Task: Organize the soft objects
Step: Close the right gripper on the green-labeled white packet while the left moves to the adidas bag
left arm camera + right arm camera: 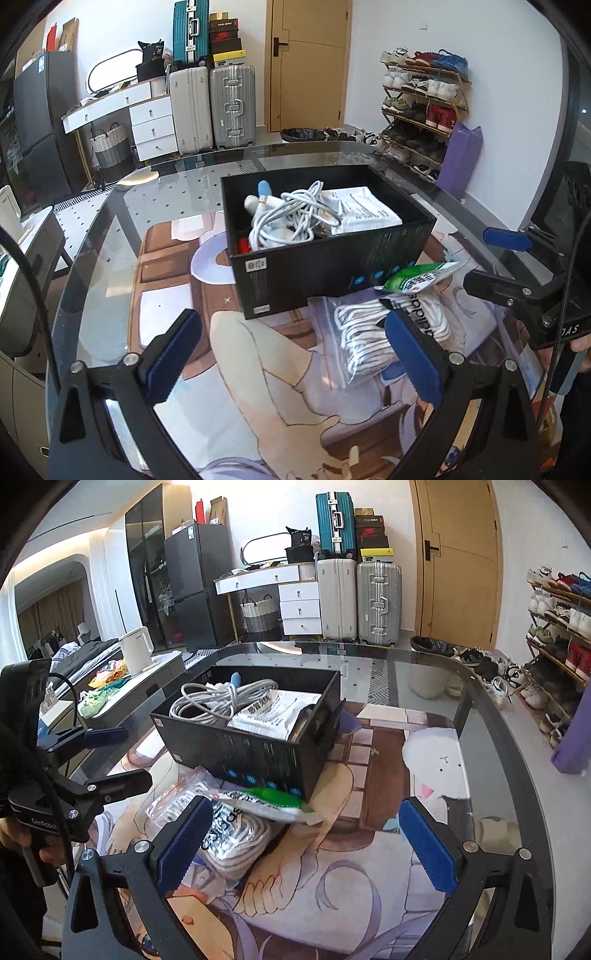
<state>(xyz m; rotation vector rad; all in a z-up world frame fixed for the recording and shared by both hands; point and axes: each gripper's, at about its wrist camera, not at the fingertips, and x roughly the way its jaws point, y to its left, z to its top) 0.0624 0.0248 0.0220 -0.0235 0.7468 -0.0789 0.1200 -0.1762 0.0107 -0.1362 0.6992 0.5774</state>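
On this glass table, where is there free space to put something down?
Free: the mat right of the black box, around the white rabbit drawing, and the glass left of the box. Crowded: in front of the box, where the green-white packet lies on the bagged laces.

Lived-in home, stacked suitcases [214, 107], full shoe rack [424, 107], white drawers [299, 607], glass table [480, 709]

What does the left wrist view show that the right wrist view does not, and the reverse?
Only the left wrist view shows the small red item in the box's near corner. Only the right wrist view shows the white electric kettle on the side counter. Both show the black cardboard box holding coiled white cables, the clear zip bag of white cord with a green-and-white packet on it, and both tongs open.
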